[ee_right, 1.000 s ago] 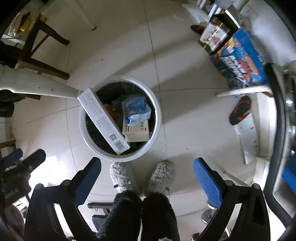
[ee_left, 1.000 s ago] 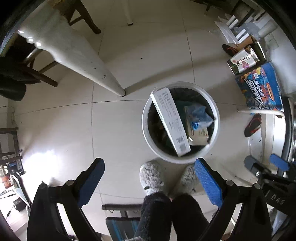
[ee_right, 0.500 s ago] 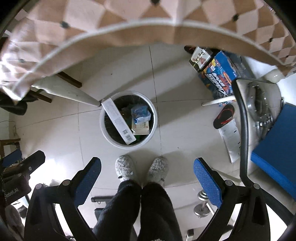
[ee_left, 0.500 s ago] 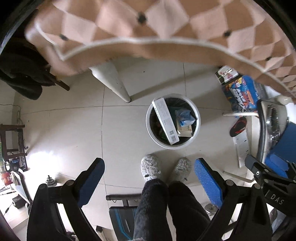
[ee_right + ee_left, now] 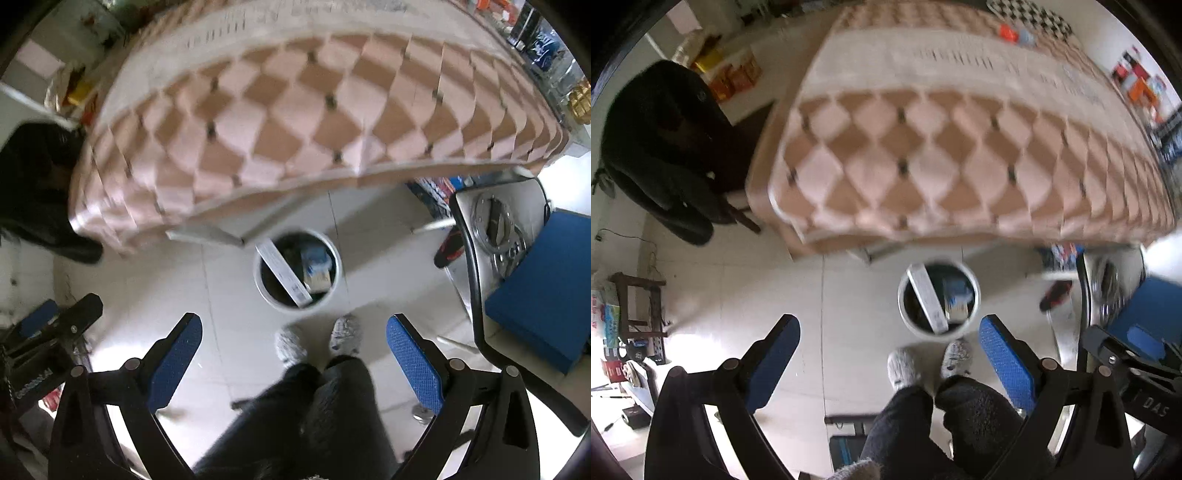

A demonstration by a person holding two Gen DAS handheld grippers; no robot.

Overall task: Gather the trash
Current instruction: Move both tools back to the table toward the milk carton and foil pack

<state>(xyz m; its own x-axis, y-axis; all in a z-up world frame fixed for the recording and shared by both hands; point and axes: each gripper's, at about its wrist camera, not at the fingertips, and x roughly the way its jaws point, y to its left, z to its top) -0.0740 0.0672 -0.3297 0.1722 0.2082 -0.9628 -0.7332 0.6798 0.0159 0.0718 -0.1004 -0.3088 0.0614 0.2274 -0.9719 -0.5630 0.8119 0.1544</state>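
Two grippers, both spread wide and holding nothing: the left gripper [image 5: 888,347] and the right gripper [image 5: 294,345] hang high above the floor. Far below, between their fingers, stands the white trash bin [image 5: 904,312] with a long white box [image 5: 929,299] inside, beside the person's slippers [image 5: 904,367], near the tablecloth [image 5: 923,147] edge.

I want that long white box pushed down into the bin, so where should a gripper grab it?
Probably the long white box at its upper end on the trash bin rim, from above, fingers across its narrow width; it leans diagonally, that end being clear.
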